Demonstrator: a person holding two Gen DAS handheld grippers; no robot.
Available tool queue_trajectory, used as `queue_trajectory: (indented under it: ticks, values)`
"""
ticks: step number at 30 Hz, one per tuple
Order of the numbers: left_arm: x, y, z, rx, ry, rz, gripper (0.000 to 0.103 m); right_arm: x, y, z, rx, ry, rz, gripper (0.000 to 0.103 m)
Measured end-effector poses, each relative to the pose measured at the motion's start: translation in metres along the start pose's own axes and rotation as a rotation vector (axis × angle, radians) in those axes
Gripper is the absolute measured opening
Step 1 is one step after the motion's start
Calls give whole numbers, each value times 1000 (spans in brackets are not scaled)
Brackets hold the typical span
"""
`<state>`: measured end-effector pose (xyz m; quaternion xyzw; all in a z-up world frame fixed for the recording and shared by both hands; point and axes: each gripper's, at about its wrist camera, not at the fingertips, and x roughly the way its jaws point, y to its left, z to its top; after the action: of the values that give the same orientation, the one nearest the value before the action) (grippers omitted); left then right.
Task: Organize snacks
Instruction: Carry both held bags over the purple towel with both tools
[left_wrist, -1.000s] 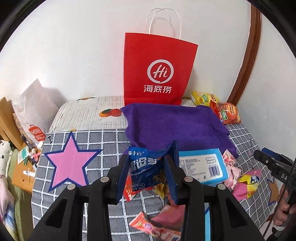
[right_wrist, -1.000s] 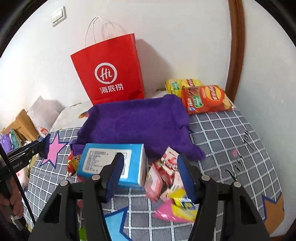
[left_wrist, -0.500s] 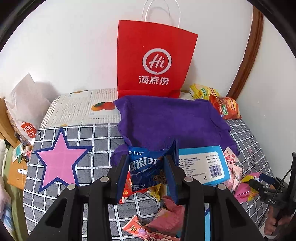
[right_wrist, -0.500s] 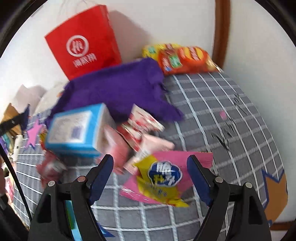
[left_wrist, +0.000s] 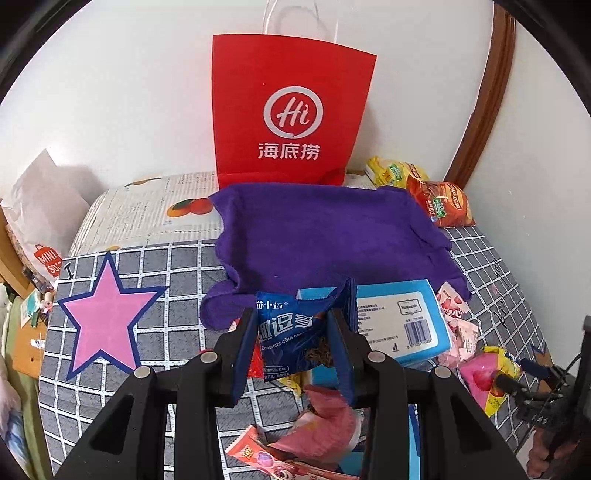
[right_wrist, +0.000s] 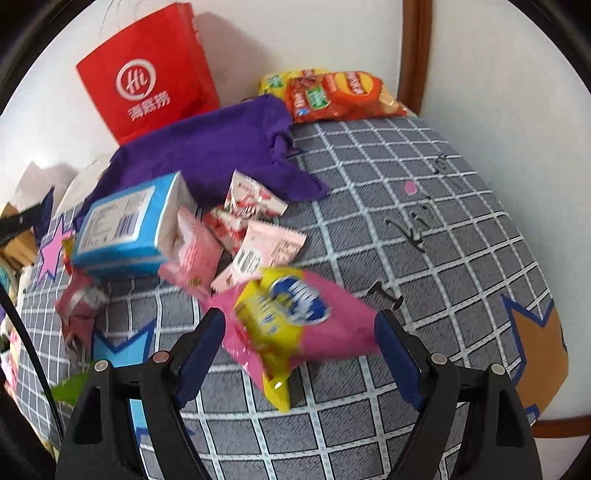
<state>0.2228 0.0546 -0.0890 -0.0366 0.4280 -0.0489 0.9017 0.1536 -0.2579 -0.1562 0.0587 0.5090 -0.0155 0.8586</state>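
My left gripper (left_wrist: 293, 343) is shut on a blue chocolate chip cookie packet (left_wrist: 291, 332) and holds it above the table, in front of the purple cloth (left_wrist: 325, 236). A red paper bag (left_wrist: 291, 118) stands against the wall behind the cloth. My right gripper (right_wrist: 301, 350) is open wide, its fingers on either side of a pink and yellow snack packet (right_wrist: 291, 325) lying on the checked tablecloth. The same packet shows at the right in the left wrist view (left_wrist: 487, 373).
A light blue box (left_wrist: 402, 325) (right_wrist: 125, 229) lies at the cloth's near edge, with small pink and white packets (right_wrist: 240, 221) beside it. Orange and yellow chip bags (right_wrist: 340, 96) lie by the far wall. More wrappers (left_wrist: 314, 435) lie under my left gripper.
My right gripper has tilted down and moved to the pink and yellow packet, opening wider around it. My left gripper has drawn closer to the cloth and red bag, still holding the blue packet.
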Motion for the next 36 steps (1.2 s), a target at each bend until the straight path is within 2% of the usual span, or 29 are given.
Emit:
queue_trajectory:
  ticks: [2,5,12,13,14,15,20,28,36]
  values:
    - [0,-3,-1,6,2,-3,37,7,1,-2,6,21,-11,83]
    - [0,-5,-4,17,5,1,37,17,-1,-3,48,27,21,82]
    - [-1,-1,-4,10,7,6,37,31,-1,8,50,-26,27,82]
    - [-1,-1,-4,9,6,6,37,33,-3,10,60,-32,36,81]
    - [-1,-1,-4,8,6,6,37,35,-6,12,79,-43,59,69]
    - [-1,0,-4,7,5,6,37,36,-6,13,85,-43,63,63]
    - [-2,1,-2,5,-2,6,37,30,-4,16,63,-50,84,55]
    - [-12,0,7,12,-29,9,37,-1,7,29,44,-124,88,54]
    - [-17,0,24,17,-56,34,37,-19,28,74,7,-184,110,54]
